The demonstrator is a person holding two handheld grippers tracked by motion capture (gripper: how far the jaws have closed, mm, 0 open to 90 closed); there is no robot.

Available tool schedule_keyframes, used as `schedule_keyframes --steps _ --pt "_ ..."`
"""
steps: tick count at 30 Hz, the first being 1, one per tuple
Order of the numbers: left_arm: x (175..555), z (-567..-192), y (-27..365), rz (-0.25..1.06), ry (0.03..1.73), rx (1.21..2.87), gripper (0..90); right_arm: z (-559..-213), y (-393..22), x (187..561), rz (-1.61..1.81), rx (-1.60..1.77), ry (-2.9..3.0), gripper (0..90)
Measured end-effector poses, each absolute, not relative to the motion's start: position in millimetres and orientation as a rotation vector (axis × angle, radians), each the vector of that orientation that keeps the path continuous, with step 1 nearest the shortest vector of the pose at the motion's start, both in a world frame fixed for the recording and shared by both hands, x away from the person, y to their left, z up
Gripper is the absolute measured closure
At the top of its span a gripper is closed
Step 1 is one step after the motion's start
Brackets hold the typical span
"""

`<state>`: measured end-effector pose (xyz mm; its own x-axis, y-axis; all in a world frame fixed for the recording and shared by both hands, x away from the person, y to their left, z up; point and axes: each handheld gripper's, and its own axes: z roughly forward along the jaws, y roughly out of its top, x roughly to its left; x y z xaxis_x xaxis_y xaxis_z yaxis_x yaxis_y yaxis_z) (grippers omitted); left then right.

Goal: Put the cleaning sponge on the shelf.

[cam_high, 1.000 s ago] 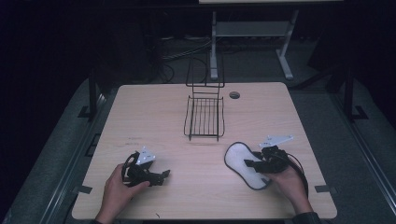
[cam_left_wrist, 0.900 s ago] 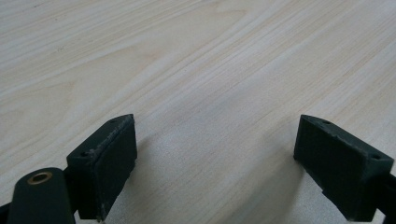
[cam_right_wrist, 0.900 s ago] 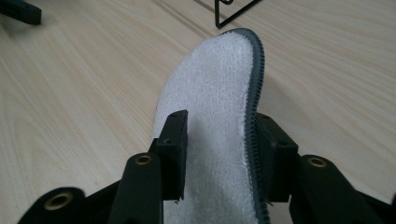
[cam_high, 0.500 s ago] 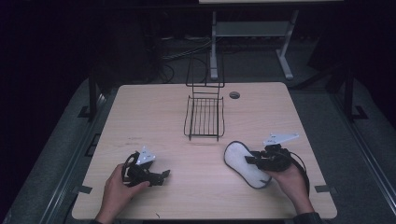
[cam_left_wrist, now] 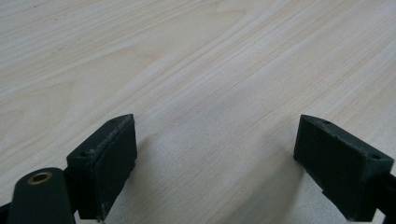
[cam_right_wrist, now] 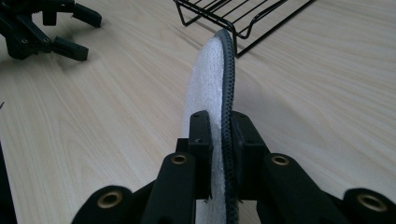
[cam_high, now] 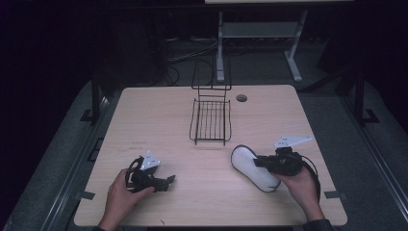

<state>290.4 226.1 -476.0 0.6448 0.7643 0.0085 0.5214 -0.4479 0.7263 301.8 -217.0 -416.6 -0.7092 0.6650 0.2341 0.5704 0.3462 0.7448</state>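
High view looks down over table, claw views skim tabletop closely, sharing wire rack

In the high view the room is dim: the table is evenly lit from above, while everything past its far edge and both side edges sinks into near-black. Shadows on it are short and soft. That picture is slightly grainy, with no glare. Both gripper views are brighter. The left gripper view shows sharp wood grain and soft, blurred shadows reaching out from the claw pads. The right gripper view is sharp up close and softens toward the table's far edge.
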Motion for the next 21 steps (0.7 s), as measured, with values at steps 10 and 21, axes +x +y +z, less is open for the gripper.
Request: schedule_keyframes --steps 10,21 --pt "290 -476 226 0.439 0.996 2.151 12.4 -410 -222 304 1.369 1.132 2.445 80.2" --pt "290 -476 226 0.439 0.998 2.147 12.4 -395 -222 313 1.429 1.099 2.394 80.1"
